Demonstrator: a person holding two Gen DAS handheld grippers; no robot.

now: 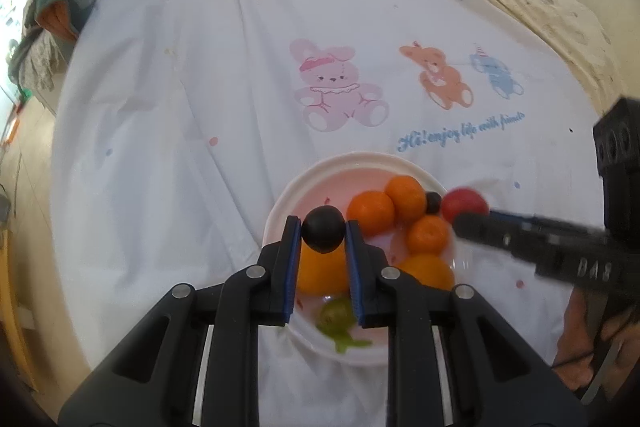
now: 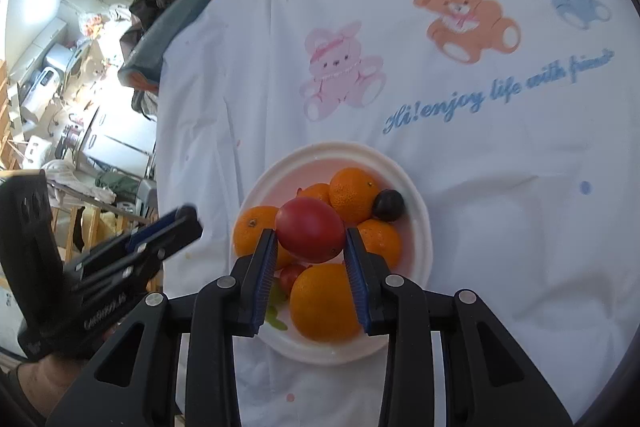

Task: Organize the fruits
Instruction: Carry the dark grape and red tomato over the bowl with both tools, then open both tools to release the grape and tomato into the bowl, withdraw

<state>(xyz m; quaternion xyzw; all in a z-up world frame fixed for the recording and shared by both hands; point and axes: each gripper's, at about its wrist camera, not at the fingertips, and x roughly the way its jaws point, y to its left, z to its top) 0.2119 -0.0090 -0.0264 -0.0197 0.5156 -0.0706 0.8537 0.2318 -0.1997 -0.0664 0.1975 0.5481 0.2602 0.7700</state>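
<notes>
Left wrist view: our left gripper pinches a dark grape above the plate. Our right gripper clamps a red fruit over the oranges on that plate.

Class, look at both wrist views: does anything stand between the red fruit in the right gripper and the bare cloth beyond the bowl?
Nothing visible does. The right gripper holds the red fruit above the bowl; the cloth beside it lies bare.
</notes>
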